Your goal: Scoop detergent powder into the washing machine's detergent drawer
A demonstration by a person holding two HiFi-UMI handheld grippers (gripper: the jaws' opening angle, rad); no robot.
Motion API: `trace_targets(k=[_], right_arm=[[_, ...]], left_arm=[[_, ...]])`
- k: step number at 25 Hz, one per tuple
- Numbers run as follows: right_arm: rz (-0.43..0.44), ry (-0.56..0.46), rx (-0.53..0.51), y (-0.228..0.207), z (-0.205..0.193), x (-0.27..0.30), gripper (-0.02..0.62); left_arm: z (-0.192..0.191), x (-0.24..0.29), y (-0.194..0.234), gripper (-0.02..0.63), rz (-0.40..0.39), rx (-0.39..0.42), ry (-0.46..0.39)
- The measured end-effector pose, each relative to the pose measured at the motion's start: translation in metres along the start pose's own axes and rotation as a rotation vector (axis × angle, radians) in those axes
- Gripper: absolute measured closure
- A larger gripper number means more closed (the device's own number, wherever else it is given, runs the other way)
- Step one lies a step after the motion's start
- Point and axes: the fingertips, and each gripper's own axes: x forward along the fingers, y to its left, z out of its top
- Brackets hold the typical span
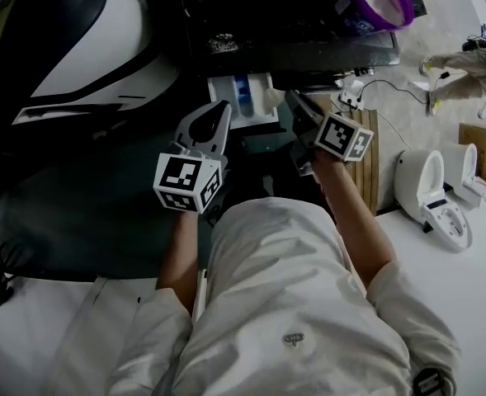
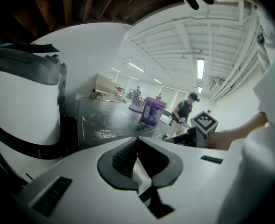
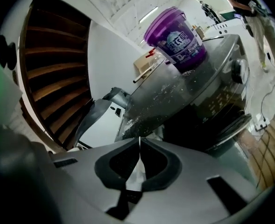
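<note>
Left tongs (image 2: 137,140) and right tongs (image 3: 139,140) both pressed together, empty, open detergent drawer (image 1: 243,97) only in head view, scattered powder (image 2: 100,133) beside purple tub (image 3: 177,34) plain in gripper views

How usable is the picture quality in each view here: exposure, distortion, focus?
Head view: underexposed, the washing machine is nearly black and only the white detergent drawer stands out. Left gripper view: strong fisheye bending, bright ceiling lights, dark corners. Right gripper view: fisheye and tilted, the purple tub is fairly sharp, and the shut right gripper looks soft up close.
</note>
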Motion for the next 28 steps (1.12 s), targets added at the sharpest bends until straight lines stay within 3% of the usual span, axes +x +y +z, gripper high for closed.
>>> trace_targets(k=[11, 28], right_arm=[[-0.084, 0.096, -0.342, 0.001, -0.021, 0.011, 0.591], [-0.134, 0.137, -0.64, 0.01, -0.03, 0.016, 0.584]], left_arm=[[-0.014, -0.002, 0.004, 0.586, -0.006, -0.019, 0.007], [-0.019, 0.0, 0.007, 0.586, 0.009, -0.044, -0.01]])
